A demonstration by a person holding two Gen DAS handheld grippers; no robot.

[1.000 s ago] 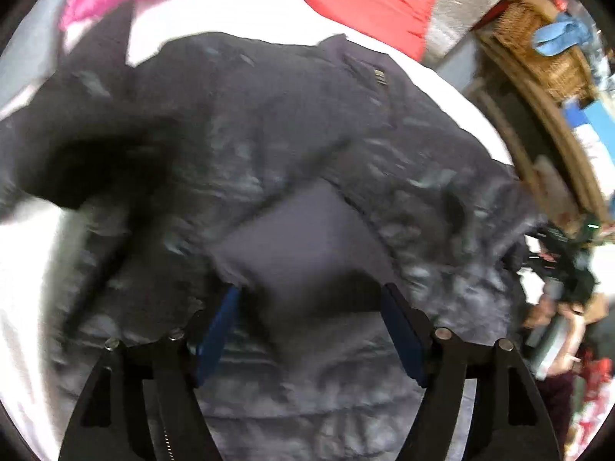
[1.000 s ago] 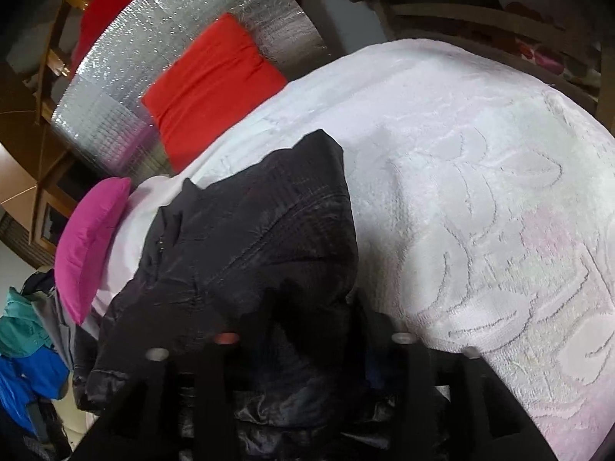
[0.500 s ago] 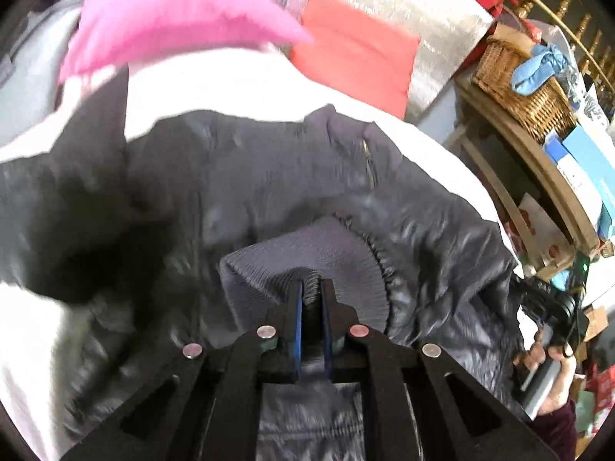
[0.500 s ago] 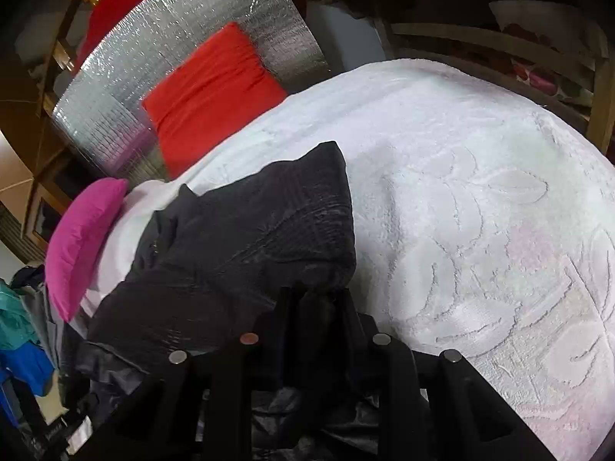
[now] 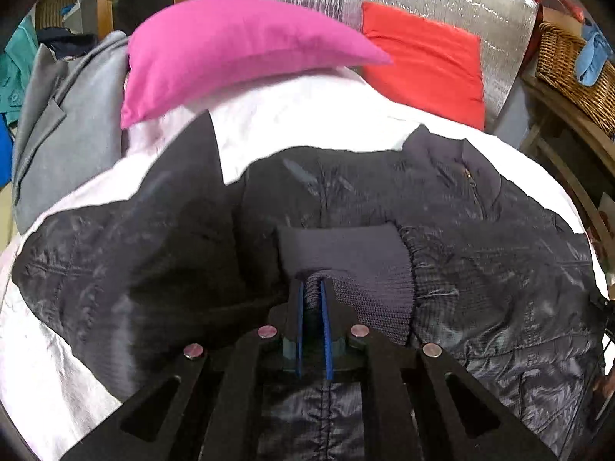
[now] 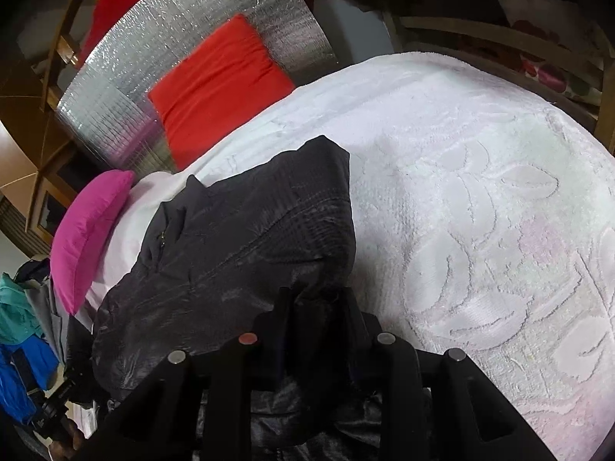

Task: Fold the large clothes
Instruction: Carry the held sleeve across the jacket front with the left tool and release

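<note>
black puffer jacket (image 5: 384, 199): left gripper (image 5: 312, 307) clenched on its knit cuff (image 5: 346, 261), right gripper (image 6: 313, 307) pinching fabric; lift evenly, fold flat.

Right gripper (image 6: 313, 303) jaws pinch jacket (image 6: 246, 238) (black) — on bedspread (image 6: 480, 192).

White bedspread (image 6: 480, 199) (leaf-embossed) — dark jacket (image 5: 480, 230), pink pillow (image 5: 238, 50) on it.

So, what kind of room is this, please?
Probably a bedroom at home: a bed with a white cover, a pink pillow and red pillow at its head, and a wicker basket beside it.
</note>
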